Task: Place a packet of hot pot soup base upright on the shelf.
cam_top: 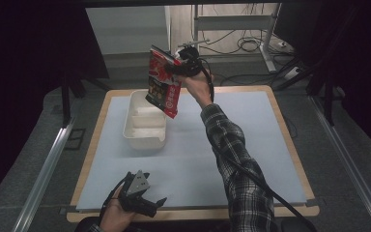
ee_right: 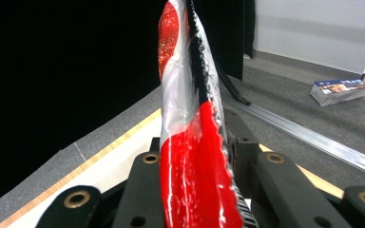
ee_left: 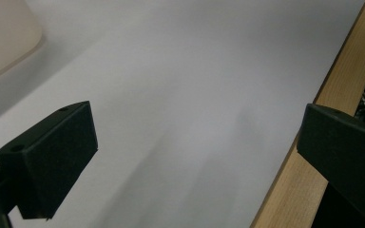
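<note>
A red snack bag [cam_top: 163, 83] hangs in the air above the right rim of the cream divided bin [cam_top: 131, 129]. My right gripper [cam_top: 178, 65] is shut on the bag's top edge, held high at the table's far middle. In the right gripper view the bag [ee_right: 190, 142] stands edge-on between the two black jaws, pinched at its sealed rim. My left gripper [cam_top: 147, 199] rests low at the near left edge of the table, jaws wide apart. Its fingers [ee_left: 52, 161] frame bare white mat, with nothing between them.
A white mat [cam_top: 251, 125] covers the wooden table [cam_top: 290, 210], whose near edge [ee_left: 309, 156] runs beside my left gripper. The bin's corner [ee_left: 4, 38] shows nearby. A metal rail [cam_top: 43, 169] lies on the floor at left; cables and a frame stand beyond the table.
</note>
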`<state>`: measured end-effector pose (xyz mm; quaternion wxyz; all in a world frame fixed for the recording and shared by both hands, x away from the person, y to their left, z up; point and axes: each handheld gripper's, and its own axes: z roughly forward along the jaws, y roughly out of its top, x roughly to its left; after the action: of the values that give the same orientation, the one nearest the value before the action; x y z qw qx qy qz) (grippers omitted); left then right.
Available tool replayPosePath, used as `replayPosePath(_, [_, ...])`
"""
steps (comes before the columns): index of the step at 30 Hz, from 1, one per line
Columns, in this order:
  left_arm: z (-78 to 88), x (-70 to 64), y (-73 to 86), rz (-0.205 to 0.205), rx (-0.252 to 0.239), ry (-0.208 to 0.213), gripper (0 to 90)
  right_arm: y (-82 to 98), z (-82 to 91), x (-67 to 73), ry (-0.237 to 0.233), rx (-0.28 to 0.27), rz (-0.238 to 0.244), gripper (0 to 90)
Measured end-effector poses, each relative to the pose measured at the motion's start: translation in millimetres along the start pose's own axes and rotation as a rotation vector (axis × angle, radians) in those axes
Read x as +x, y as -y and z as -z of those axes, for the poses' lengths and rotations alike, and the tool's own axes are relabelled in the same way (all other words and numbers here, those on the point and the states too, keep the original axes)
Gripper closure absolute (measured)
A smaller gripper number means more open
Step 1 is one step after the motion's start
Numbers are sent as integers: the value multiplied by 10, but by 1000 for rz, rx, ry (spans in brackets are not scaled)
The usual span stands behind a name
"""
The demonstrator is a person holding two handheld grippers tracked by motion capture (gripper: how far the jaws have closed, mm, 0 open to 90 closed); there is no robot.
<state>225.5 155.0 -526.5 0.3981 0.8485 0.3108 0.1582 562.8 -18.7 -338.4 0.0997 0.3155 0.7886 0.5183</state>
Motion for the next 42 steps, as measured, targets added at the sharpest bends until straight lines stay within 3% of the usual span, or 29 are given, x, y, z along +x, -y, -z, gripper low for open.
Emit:
replayPosePath(16, [-11, 14, 4, 3, 0, 15, 0, -2, -550, 81, 2, 13, 17, 734])
replayPosePath(24, [-9, 15, 5, 0, 1, 13, 0, 127, -787, 156, 1, 68, 40, 734])
replayPosePath(29, [-4, 21, 5, 6, -2, 15, 0, 241, -881, 140, 0, 102, 43, 734])
replayPosePath(38, [0, 31, 10, 14, -23, 31, 2, 372, -974, 103, 26, 143, 102, 730])
replayPosePath(40, [4, 36, 12, 22, -36, 40, 4, 369, -971, 103, 33, 151, 106, 715])
replayPosePath(42, [19, 51, 15, 34, -64, 68, 5, 366, -969, 127, 60, 178, 118, 641])
